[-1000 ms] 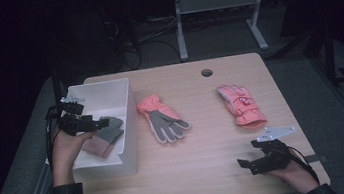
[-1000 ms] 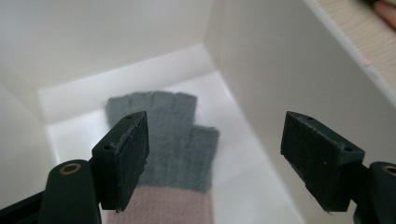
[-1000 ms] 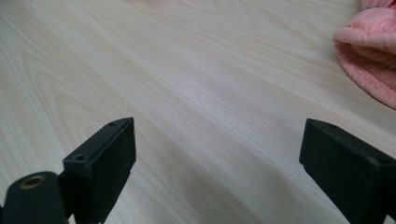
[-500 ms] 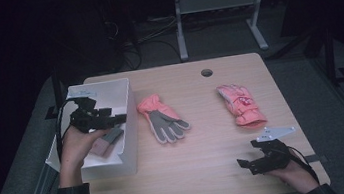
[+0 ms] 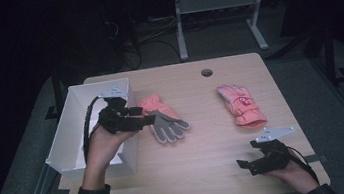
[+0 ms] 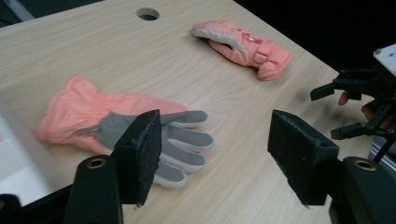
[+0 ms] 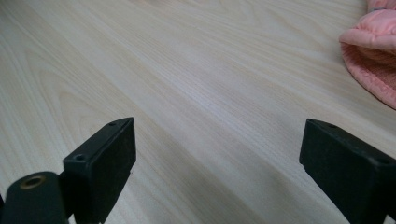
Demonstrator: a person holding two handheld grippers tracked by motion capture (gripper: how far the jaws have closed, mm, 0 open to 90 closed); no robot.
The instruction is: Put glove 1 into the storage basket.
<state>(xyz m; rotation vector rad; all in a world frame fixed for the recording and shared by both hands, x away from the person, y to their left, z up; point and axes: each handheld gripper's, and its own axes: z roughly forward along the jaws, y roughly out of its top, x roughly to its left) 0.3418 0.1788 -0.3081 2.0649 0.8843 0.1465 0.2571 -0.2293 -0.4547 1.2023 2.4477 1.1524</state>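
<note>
Overhead, pale wood table [image 5: 204, 168] with cable hole [image 5: 206, 72], dark room

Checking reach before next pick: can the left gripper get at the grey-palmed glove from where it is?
Probably yes. The left gripper hangs at the box edge, jaws open and empty, having just been closing. The grey-palmed glove lies flat right ahead with bare table between.

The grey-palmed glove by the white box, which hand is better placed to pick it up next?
Probably the left. The left gripper hangs at the box edge, jaws open and aimed at the grey-palmed glove just ahead. The right gripper sits open at the table's near edge, farther off.
</note>
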